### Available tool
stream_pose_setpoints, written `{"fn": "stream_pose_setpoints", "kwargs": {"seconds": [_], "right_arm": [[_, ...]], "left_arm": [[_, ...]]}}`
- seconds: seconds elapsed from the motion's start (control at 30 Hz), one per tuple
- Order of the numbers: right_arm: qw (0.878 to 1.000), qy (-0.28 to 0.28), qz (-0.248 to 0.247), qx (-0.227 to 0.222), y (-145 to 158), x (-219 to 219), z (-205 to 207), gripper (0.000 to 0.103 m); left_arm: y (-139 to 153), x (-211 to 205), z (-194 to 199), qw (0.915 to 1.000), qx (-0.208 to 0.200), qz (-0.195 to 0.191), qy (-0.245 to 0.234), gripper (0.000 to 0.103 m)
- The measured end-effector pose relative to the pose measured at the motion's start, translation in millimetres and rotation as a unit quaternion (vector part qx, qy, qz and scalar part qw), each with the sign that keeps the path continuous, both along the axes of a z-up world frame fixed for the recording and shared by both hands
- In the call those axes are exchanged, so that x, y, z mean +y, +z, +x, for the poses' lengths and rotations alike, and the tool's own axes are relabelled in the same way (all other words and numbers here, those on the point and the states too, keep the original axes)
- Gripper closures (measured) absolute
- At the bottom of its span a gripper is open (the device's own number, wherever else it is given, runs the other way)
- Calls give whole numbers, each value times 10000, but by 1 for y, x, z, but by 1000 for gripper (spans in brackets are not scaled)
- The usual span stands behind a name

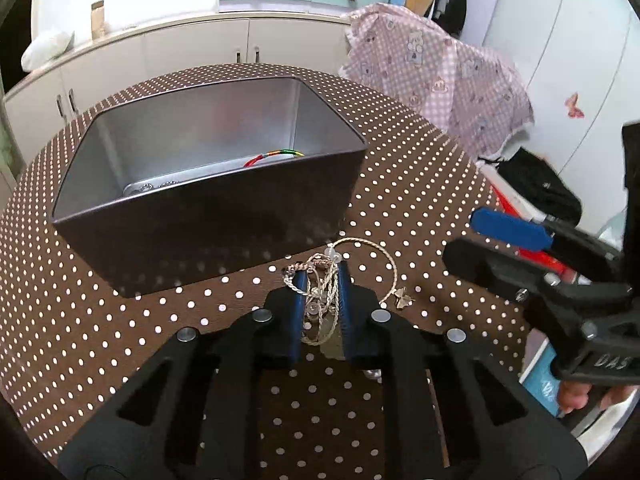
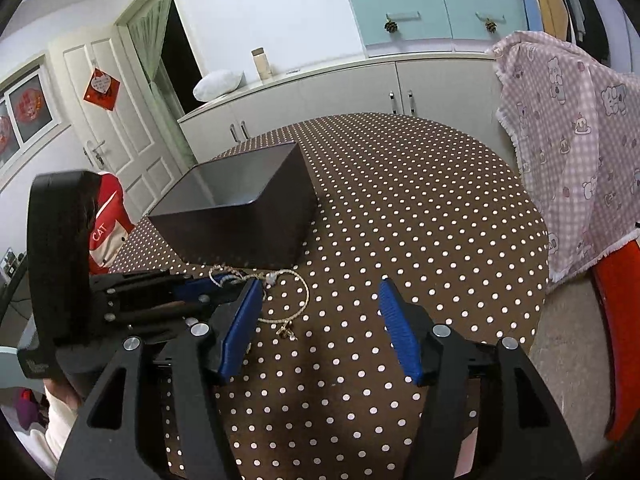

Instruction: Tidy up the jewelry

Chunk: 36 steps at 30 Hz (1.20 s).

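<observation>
The left hand-held gripper (image 1: 320,300) pinches a tangled chain necklace (image 1: 320,288) on the dotted surface (image 1: 120,320), just at 6 o'clock of the metal box (image 1: 208,208), while the right hand-held gripper (image 2: 320,332) gapes open at 3 o'clock.

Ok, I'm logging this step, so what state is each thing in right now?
left tool: shut on necklaces
necklaces: tangled, pinched, one loop trailing on the tablecloth
right tool: open, holding nothing
box: lidless, upright, jewelry already inside
colored bracelet: lying in the box
</observation>
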State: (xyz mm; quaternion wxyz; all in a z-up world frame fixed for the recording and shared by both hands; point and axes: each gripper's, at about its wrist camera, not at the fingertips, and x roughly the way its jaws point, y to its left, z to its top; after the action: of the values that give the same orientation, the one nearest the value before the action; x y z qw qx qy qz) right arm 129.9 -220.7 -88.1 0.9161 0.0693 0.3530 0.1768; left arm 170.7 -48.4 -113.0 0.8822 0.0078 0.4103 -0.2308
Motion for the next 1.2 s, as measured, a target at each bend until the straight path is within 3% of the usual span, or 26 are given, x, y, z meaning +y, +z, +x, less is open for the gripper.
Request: {"fn": "stream_pose_setpoints", "kwargs": {"seconds": [0.47, 0.73, 0.77, 0.8, 0.83, 0.87, 1.03, 1.07, 1.13, 1.2], "right_arm": [[9995, 297, -52, -55, 0, 20, -12, 46], [9985, 526, -162, -51, -6, 35, -25, 46], [9985, 514, -158, -48, -6, 35, -25, 46], [9987, 482, -165, -48, -6, 33, -26, 46], [9988, 453, -168, -50, -5, 31, -25, 46], [9990, 421, -163, -52, -5, 29, -25, 46], [9994, 303, -139, -31, -6, 22, -27, 46], [9995, 301, -132, -23, -7, 21, -27, 46], [9995, 289, -107, 1, -8, 20, -28, 46], [9996, 290, -70, 26, -10, 19, -27, 46]], "left_arm": [[38, 49, -30, 9956, -725, -344, 486, 93], [26, 50, -43, 9964, -796, -66, 292, 91], [22, 48, -42, 9970, -731, -1, 271, 87], [20, 45, -41, 9975, -662, 27, 244, 61], [16, 44, -39, 9982, -565, -5, 193, 22], [14, 42, -38, 9983, -547, -99, 161, 19], [5, 31, -28, 9984, -530, -50, 194, 22], [3, 28, -24, 9988, -447, -45, 173, 27], [-3, 24, -15, 9997, -227, 3, 119, 52], [-8, 19, -7, 9998, -138, 135, 101, 66]]}}
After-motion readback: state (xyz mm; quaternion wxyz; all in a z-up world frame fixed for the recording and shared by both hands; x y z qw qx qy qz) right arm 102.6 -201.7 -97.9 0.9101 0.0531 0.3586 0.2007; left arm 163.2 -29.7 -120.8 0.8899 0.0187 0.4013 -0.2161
